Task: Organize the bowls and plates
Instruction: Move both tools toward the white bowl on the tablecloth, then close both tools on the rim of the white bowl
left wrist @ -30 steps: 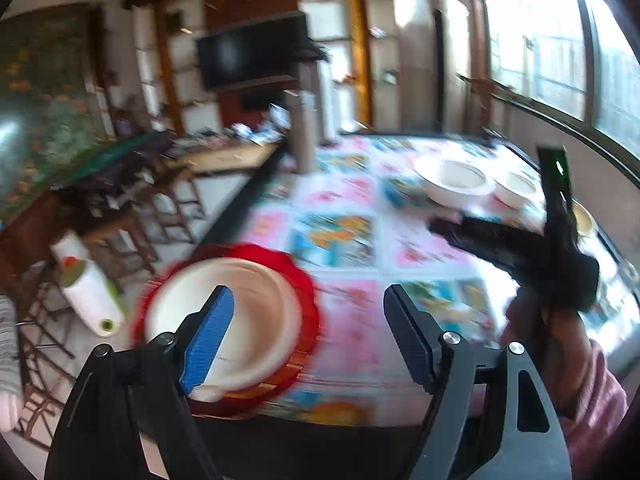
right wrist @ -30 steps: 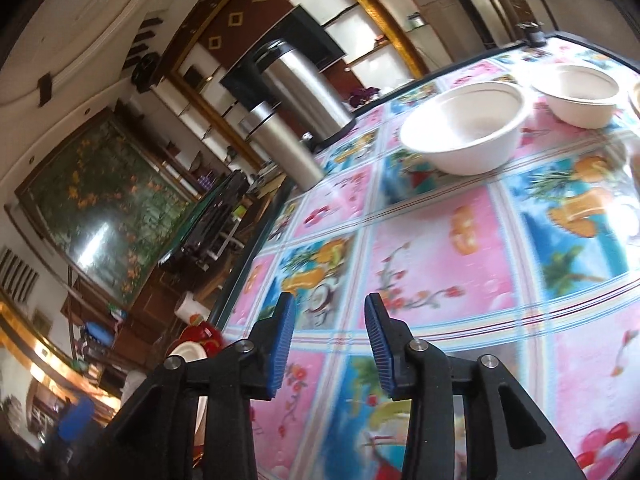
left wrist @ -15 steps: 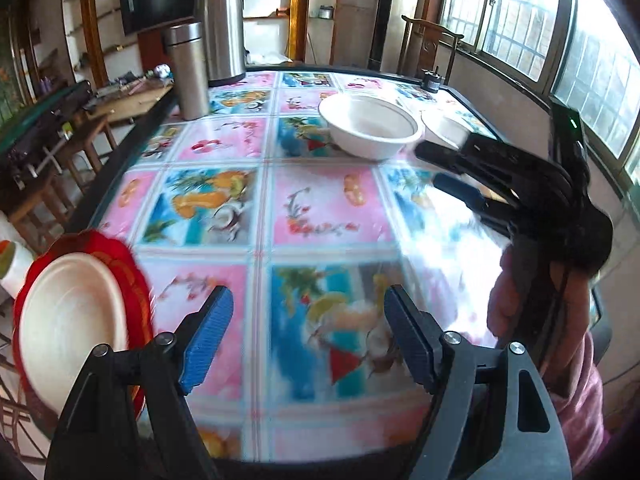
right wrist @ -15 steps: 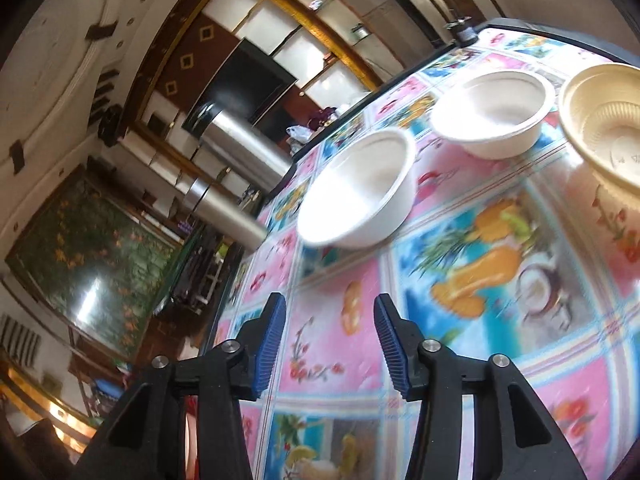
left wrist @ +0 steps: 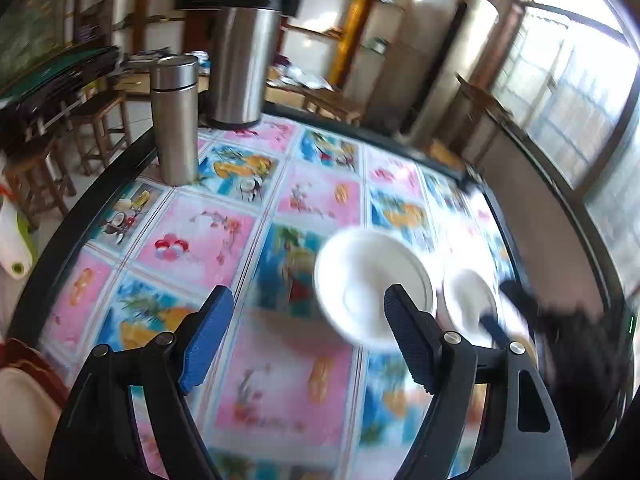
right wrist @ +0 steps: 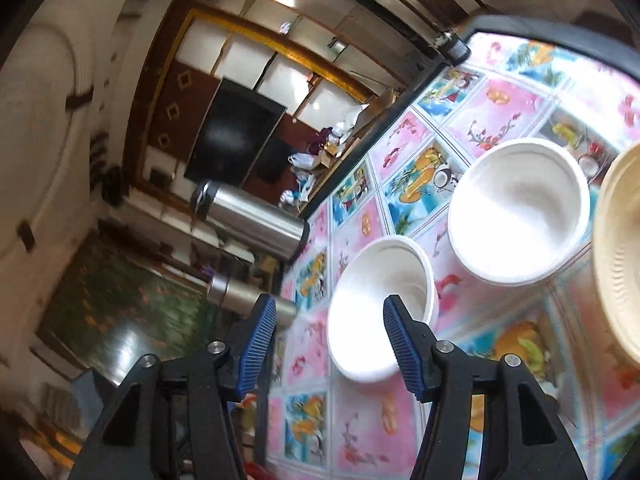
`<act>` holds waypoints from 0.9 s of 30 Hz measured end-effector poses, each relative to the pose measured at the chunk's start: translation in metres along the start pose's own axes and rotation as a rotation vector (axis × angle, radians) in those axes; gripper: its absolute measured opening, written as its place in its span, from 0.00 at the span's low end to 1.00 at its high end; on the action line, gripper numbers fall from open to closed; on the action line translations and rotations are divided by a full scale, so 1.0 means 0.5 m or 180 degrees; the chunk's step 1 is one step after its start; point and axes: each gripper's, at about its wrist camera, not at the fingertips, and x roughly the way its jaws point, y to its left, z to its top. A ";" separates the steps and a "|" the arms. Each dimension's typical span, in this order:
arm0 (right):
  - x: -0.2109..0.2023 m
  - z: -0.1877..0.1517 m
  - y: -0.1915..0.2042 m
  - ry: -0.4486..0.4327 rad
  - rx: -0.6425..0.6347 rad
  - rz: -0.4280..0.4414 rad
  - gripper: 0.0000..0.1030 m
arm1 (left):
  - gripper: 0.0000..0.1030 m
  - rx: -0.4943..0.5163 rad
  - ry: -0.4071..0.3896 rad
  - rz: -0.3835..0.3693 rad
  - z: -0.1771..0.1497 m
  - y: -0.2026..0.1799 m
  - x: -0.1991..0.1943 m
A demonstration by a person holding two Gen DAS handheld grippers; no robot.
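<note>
Two white bowls stand on the patterned tablecloth: a wide bowl (left wrist: 372,288) (right wrist: 380,308) and a smaller bowl (left wrist: 468,300) (right wrist: 520,212) beside it. My left gripper (left wrist: 308,320) is open and empty above the cloth, its right finger in front of the wide bowl. My right gripper (right wrist: 328,328) is open, its right finger overlapping the wide bowl's rim; I cannot tell if it touches. In the left wrist view the right gripper (left wrist: 504,312) is a dark blur next to the smaller bowl. A cream plate on a red plate (left wrist: 24,396) sits at the bottom left.
A tan ridged plate (right wrist: 620,256) lies at the right edge. A slim steel flask (left wrist: 175,120) and a larger steel jug (left wrist: 244,56) stand at the table's far left. The table's black rim (left wrist: 80,208) borders wooden stools and a window wall.
My left gripper has swung right, away from the red plate stack and toward the bowls. My right gripper has closed in on the wide bowl and its fingers have spread wider.
</note>
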 end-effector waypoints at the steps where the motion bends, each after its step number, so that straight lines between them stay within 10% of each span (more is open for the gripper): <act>1: 0.008 0.001 -0.014 -0.0028 0.0022 -0.0036 0.58 | 0.76 -0.0070 0.0002 -0.0048 0.000 0.000 0.018; 10: 0.066 0.004 -0.073 0.0236 0.0190 -0.0340 0.58 | 0.76 -0.0207 0.0239 -0.0018 -0.010 0.018 0.136; 27: 0.100 -0.036 -0.056 0.0043 -0.0276 -0.0641 0.58 | 0.76 -0.0388 0.0334 -0.0720 -0.026 0.082 0.190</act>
